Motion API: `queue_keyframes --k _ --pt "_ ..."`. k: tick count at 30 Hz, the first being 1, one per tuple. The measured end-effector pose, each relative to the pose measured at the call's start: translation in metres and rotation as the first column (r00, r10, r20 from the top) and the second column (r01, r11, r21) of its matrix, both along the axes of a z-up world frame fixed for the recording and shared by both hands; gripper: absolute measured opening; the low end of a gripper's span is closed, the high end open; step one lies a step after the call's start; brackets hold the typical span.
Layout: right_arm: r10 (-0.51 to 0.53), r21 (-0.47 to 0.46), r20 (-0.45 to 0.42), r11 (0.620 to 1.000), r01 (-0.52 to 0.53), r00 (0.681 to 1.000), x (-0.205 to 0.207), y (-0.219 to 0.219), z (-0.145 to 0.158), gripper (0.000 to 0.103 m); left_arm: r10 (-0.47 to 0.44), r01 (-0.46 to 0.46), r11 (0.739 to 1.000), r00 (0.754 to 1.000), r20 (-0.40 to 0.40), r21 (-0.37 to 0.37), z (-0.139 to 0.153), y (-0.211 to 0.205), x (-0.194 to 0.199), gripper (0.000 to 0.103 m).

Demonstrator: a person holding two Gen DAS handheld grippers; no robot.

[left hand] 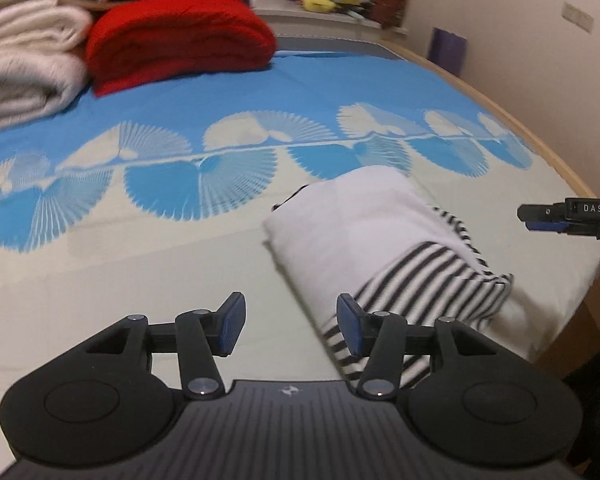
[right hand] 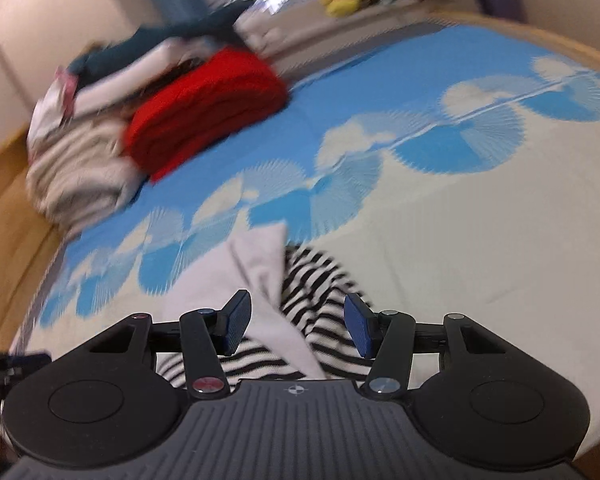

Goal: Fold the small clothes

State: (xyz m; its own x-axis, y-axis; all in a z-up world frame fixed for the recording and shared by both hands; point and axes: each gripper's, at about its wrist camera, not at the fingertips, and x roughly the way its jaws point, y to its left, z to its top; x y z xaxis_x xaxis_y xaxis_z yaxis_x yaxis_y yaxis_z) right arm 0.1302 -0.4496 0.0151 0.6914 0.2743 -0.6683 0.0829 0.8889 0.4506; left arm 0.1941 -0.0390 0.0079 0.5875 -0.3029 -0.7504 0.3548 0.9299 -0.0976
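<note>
Garment (left hand: 364,232) on bed (left hand: 140,280), blankets (left hand: 180,40) behind

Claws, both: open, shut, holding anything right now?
Left claw: open, holding nothing; the striped garment lies beside its right finger.
Right claw: open above the garment, not gripping it.

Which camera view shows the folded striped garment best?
The left wrist view: the striped garment lies sharp and almost whole on the bed. The right wrist view shows it blurred, partly hidden behind the gripper.

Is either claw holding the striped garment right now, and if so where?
Neither. The left claw and right claw both stand open over the folded striped garment, pads pressing on nothing.
</note>
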Motion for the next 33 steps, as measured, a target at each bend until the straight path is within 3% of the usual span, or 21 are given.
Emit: queue_keyframes --k 3,5,7,12,14,16,22,24,25,26,29,33 --pt "0.027 0.012 -0.047 1.000 -0.026 0.999 0.019 0.005 -0.016 0.054 0.110 -0.113 0.994 0.983 -0.145 -0.010 -0.024 0.015 0.018 0.055" --pt "0.037 0.040 -0.069 0.999 -0.035 0.997 0.025 0.006 -0.024 0.054 0.150 -0.162 0.985 0.971 -0.185 -0.054 -0.025 0.021 0.030 0.055" --pt "0.046 0.054 -0.097 0.998 -0.041 0.994 0.032 0.009 -0.032 0.055 0.148 -0.175 0.978 0.966 -0.212 -0.116 -0.026 0.019 0.039 0.056" --pt "0.055 0.015 -0.137 0.998 -0.053 0.989 0.051 0.021 -0.045 0.055 0.109 -0.161 0.973 0.953 -0.283 -0.168 -0.039 -0.008 0.044 0.059" --pt "0.065 0.034 -0.159 0.998 -0.060 0.985 0.058 0.025 -0.051 0.055 0.094 -0.163 0.967 0.943 -0.320 -0.198 -0.044 -0.020 0.044 0.069" --pt "0.096 0.032 -0.186 0.995 -0.091 0.978 0.064 0.032 -0.058 0.055 0.087 -0.161 0.968 0.936 -0.342 -0.195 -0.048 -0.033 0.047 0.080" --pt "0.172 -0.030 -0.228 0.983 -0.183 0.958 0.067 0.050 -0.072 0.054 0.130 -0.210 0.961 0.917 -0.377 -0.179 -0.060 -0.054 0.051 0.080" --pt "0.184 -0.029 -0.214 0.981 -0.194 0.959 0.063 0.050 -0.070 0.045 0.146 -0.222 0.962 0.911 -0.387 -0.161 -0.065 -0.060 0.051 0.080" --pt "0.194 -0.036 -0.204 0.978 -0.205 0.960 0.061 0.050 -0.069 0.032 0.151 -0.227 0.962 0.908 -0.391 -0.155 -0.066 -0.063 0.051 0.080" --pt "0.205 -0.048 -0.184 0.975 -0.217 0.961 0.058 0.051 -0.065 0.005 0.155 -0.231 0.961 0.906 -0.395 -0.151 -0.068 -0.066 0.052 0.080" --pt "0.206 0.005 -0.090 0.978 -0.207 0.974 0.050 0.042 -0.048 0.001 0.179 -0.253 0.957 0.901 -0.396 -0.144 -0.071 -0.069 0.052 0.083" --pt "0.138 0.151 0.081 0.977 -0.149 0.987 0.027 0.010 -0.020 0.000 0.176 -0.264 0.950 0.894 -0.412 -0.167 -0.070 -0.068 0.051 0.083"
